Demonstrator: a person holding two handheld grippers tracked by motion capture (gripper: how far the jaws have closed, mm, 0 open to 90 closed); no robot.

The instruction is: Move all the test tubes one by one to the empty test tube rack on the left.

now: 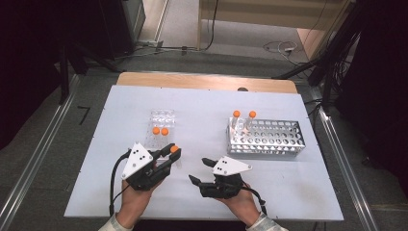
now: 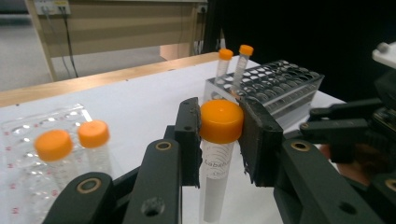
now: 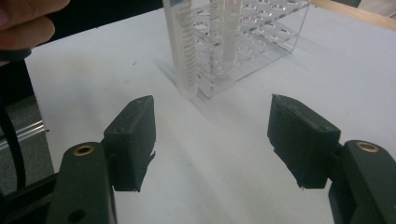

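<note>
My left gripper (image 1: 173, 151) (image 2: 219, 135) is shut on a clear tube with an orange cap (image 1: 174, 148) (image 2: 221, 120), pinched just under the cap and held upright above the white table (image 1: 202, 110). In the right gripper view the same tube (image 3: 183, 51) hangs in front of a clear plastic rack (image 3: 254, 44). My right gripper (image 1: 198, 169) (image 3: 212, 135) is open to the right of it, low over the table, with nothing between its jaws.
The clear rack (image 1: 161, 119) at the left holds two orange-capped tubes (image 1: 160, 131) (image 2: 70, 142). A perforated metal rack (image 1: 267, 137) (image 2: 285, 81) at the right has two capped tubes (image 1: 244, 114) in its back left corner. The table's wooden far edge (image 1: 207, 81) lies beyond.
</note>
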